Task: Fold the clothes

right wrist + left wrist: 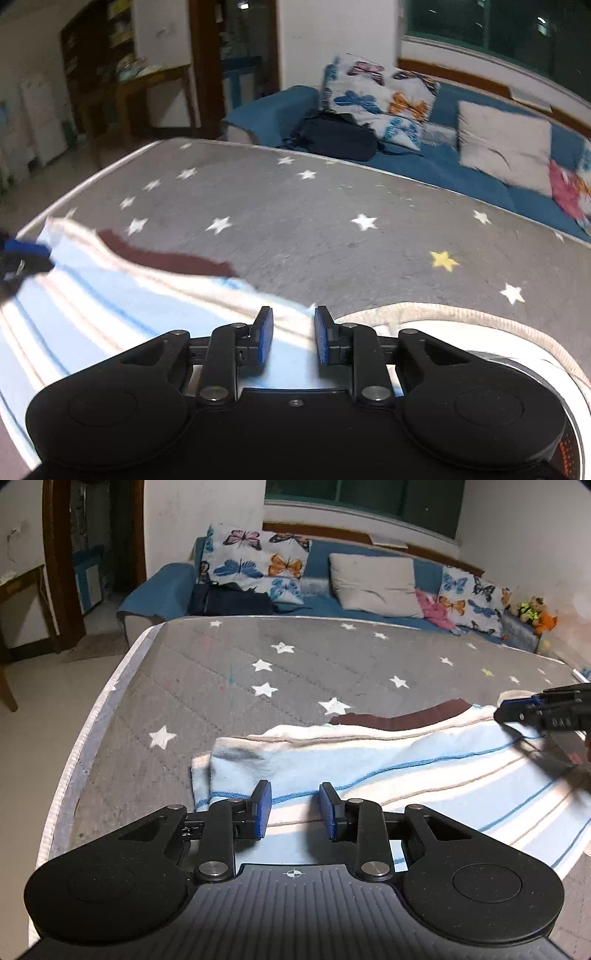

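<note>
A light blue garment [406,775] with white and beige stripes and a dark brown band [406,716] lies flat on the grey star-print mattress [221,672]. My left gripper [294,790] hovers over the garment's left end, open, with nothing pinched between its blue pads. In the right wrist view the same garment [92,295] fills the lower left. My right gripper [293,314] stands open over its right edge, holding nothing. Each gripper also shows in the other's view: the right gripper [508,712] at the far right, the left gripper [26,254] at the far left.
A second white cloth with beige trim [443,317] lies at the lower right. Behind the mattress is a blue sofa [166,583] with butterfly pillows [255,561], a grey pillow [373,579] and a dark bag [229,602]. The mattress edge [92,720] drops to the floor on the left.
</note>
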`<action>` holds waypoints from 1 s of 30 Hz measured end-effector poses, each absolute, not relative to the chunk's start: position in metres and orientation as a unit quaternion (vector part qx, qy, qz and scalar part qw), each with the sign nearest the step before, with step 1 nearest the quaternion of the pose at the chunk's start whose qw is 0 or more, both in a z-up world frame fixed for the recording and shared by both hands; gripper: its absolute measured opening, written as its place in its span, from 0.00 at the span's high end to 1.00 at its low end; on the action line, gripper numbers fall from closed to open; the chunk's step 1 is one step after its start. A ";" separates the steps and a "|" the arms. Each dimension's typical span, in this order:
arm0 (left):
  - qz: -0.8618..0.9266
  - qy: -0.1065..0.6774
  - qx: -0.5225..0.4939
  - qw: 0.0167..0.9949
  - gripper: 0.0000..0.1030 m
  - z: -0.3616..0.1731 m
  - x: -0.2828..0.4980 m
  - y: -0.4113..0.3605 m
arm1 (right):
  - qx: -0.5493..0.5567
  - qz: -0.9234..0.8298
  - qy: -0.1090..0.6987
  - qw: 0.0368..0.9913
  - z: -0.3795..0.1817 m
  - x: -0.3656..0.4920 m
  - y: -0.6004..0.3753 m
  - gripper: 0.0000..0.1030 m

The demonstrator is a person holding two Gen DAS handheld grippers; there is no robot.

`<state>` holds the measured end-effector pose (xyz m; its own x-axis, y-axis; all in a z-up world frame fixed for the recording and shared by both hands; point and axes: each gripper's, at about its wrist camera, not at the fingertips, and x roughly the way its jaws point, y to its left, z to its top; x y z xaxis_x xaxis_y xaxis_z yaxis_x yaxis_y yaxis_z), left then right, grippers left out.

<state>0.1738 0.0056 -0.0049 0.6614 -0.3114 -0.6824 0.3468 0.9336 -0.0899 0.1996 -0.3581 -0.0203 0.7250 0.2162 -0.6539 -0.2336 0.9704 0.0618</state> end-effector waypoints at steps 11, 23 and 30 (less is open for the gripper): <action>-0.135 0.370 -0.014 0.919 0.80 -0.008 0.210 0.011 | -0.040 0.140 0.358 0.922 -0.020 0.144 -0.369 0.75; -0.162 0.351 0.016 0.922 0.76 0.019 0.130 0.009 | -0.024 0.160 0.334 0.929 -0.003 0.062 -0.370 0.74; -0.147 0.364 0.058 0.918 0.75 -0.004 0.094 0.010 | 0.009 0.134 0.353 0.926 -0.018 0.039 -0.384 0.74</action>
